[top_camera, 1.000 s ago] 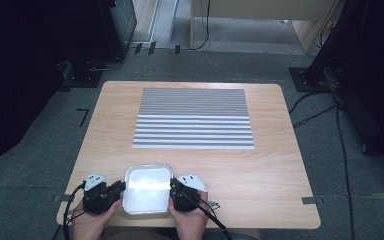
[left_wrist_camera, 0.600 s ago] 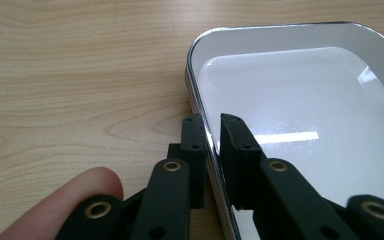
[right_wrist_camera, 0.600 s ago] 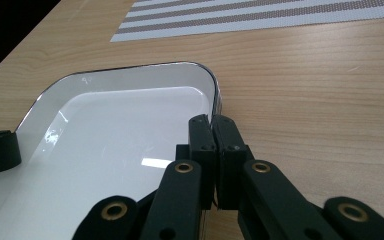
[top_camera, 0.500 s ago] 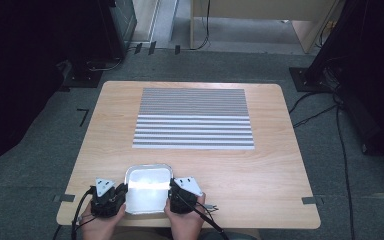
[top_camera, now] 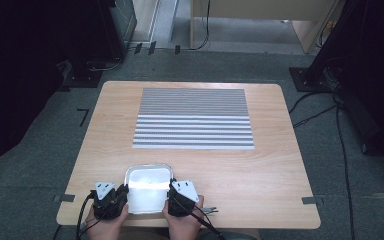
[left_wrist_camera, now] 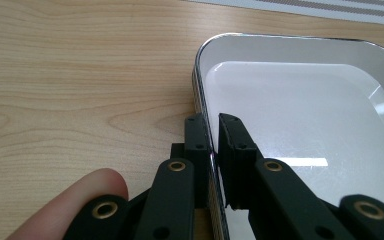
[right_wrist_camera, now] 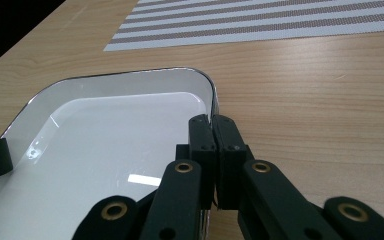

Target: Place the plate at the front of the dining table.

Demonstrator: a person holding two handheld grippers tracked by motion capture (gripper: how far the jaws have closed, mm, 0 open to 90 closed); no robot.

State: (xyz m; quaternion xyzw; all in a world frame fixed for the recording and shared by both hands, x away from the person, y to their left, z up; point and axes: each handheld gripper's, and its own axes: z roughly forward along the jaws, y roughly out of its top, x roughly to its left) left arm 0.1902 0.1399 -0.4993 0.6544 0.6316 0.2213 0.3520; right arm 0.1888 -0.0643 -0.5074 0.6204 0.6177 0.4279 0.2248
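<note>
White tray (top_camera: 148, 187) at near edge of counter (top_camera: 260, 170), between both grippers. Left gripper (left_wrist_camera: 211, 145) jaws just closed, pinching tray's left rim; right gripper (right_wrist_camera: 213, 145) jaws clamped on right rim. Striped mat (top_camera: 194, 118) farther back, apart.

One white tray (top_camera: 148, 187), one striped mat (top_camera: 194, 118), two tools

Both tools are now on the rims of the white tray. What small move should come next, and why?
Probably a small, level lift with both hands together. The left tool pinches the left rim of the white tray, and the right tool is shut on the right rim. The tray rests near the table edge, with the striped mat free ahead.
</note>
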